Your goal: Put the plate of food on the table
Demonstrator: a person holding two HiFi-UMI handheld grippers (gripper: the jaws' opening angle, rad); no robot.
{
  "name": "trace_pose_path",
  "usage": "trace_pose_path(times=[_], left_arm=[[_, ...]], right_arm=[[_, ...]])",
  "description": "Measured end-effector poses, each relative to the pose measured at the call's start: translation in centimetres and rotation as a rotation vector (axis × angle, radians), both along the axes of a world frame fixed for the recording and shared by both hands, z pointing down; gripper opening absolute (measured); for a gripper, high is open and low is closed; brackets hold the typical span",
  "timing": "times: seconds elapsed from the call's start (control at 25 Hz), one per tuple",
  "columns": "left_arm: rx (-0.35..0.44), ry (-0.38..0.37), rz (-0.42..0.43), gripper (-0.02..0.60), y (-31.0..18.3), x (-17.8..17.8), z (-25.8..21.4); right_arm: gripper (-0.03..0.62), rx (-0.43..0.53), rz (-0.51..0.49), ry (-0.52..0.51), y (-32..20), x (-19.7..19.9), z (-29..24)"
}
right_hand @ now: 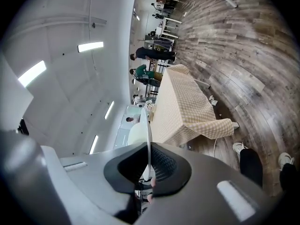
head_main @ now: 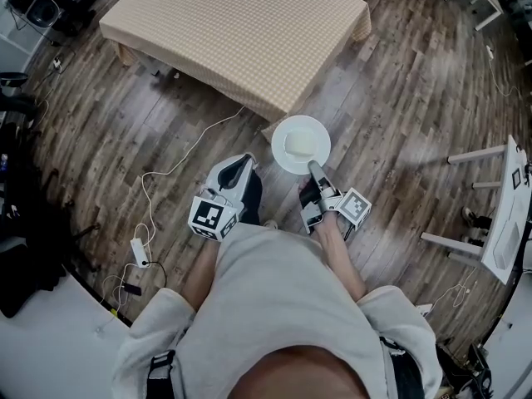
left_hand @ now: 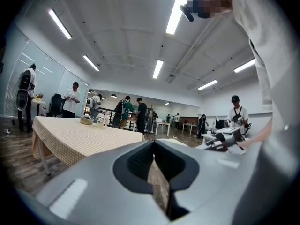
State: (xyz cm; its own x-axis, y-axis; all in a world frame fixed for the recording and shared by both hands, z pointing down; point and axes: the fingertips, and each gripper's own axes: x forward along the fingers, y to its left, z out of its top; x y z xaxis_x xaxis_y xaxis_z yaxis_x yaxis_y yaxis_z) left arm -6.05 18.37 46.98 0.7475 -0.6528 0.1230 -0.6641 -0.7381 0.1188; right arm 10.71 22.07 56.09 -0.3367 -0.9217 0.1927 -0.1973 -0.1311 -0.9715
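Table (head_main: 241, 23) ahead of you, draped in beige checked tablecloth (head_main: 357, 19); cloth hangs over edges and corner. On cloth, far end from you: small woven basket (left_hand: 86, 121), pale small items (left_hand: 100, 122) just beside it, too small to tell. Wood-plank floor (head_main: 399, 115) beneath you. On floor at your left: white power strip (head_main: 139, 252), white cable (head_main: 199, 140) snaking toward table corner.

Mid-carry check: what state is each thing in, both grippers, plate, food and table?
table: covered with a checked cloth.
plate: held roughly level above the floor, short of the table.
food: sitting on the plate.
right gripper: shut on the plate's rim.
left gripper: shut, nothing between its jaws.
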Motion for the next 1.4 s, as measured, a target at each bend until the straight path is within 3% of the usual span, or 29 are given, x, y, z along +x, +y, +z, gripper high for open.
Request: trace_pose_path(times=[0.48,1.0,1.4], left_arm=[[-0.025,0.015,0.047,0.011,-14.2,0.8,0.0],[-0.006,0.044,0.090,0.011,-30.2,0.3,-2.0],[-0.012,0.035,0.088,0.011,-34.8,0.3,-1.3]], right_arm=[[0.011,-0.069,0.035,0.010,-12.1,0.1,1.0],[0.011,-0.045,0.063,0.055,-28.7,-0.1,-1.2],[0.011,-0.030,0.084,0.042,-33.1,0.6,-1.5]])
